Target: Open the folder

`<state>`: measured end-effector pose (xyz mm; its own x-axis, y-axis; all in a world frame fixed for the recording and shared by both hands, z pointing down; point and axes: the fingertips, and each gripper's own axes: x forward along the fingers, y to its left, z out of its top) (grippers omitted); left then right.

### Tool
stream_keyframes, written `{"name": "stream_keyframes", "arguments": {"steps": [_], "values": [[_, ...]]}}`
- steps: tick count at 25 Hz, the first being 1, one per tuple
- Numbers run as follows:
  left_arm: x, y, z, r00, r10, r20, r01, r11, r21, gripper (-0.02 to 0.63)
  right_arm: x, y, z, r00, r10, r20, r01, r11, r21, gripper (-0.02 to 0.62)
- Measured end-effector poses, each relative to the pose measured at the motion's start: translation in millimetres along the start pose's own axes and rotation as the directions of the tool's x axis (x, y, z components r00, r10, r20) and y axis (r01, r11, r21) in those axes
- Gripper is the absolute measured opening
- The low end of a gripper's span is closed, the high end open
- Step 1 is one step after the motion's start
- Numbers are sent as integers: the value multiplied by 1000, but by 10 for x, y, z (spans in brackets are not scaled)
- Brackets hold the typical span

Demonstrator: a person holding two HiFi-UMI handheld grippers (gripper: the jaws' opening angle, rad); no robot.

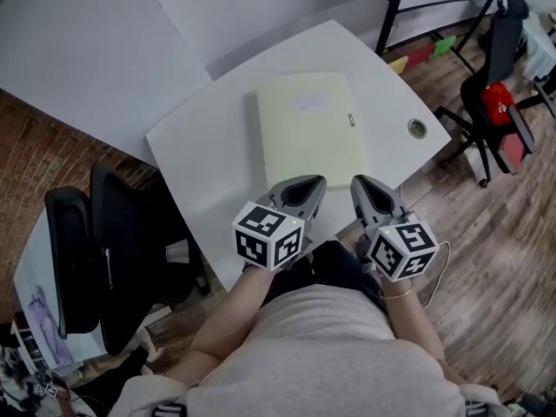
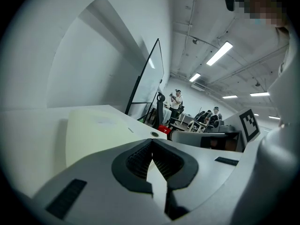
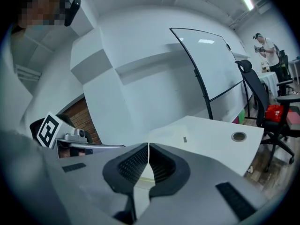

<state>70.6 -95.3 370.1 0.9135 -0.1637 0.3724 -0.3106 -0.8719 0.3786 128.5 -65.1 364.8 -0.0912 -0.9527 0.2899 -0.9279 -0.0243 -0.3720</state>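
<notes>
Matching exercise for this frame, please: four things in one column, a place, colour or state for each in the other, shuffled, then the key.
1. folder
2. cable hole
3. left gripper
4. black chair

A. jaws shut, nothing between them
B. round, near the right corner of the table
C. pale yellow, closed, lying flat
D. beside the table, at the head view's left

Pairs: 1-C, 2-B, 3-A, 4-D

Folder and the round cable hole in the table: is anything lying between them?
Nothing. In the head view, only bare white table separates the folder from the cable hole.
</notes>
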Motion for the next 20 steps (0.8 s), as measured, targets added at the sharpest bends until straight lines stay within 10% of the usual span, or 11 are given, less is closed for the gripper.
{"name": "stream_keyframes", "arguments": {"steps": [20], "values": [[153, 195, 78, 996, 92, -11, -91, 992, 85, 18, 113, -362, -16, 997, 17, -71, -16, 1000, 26, 23]]}}
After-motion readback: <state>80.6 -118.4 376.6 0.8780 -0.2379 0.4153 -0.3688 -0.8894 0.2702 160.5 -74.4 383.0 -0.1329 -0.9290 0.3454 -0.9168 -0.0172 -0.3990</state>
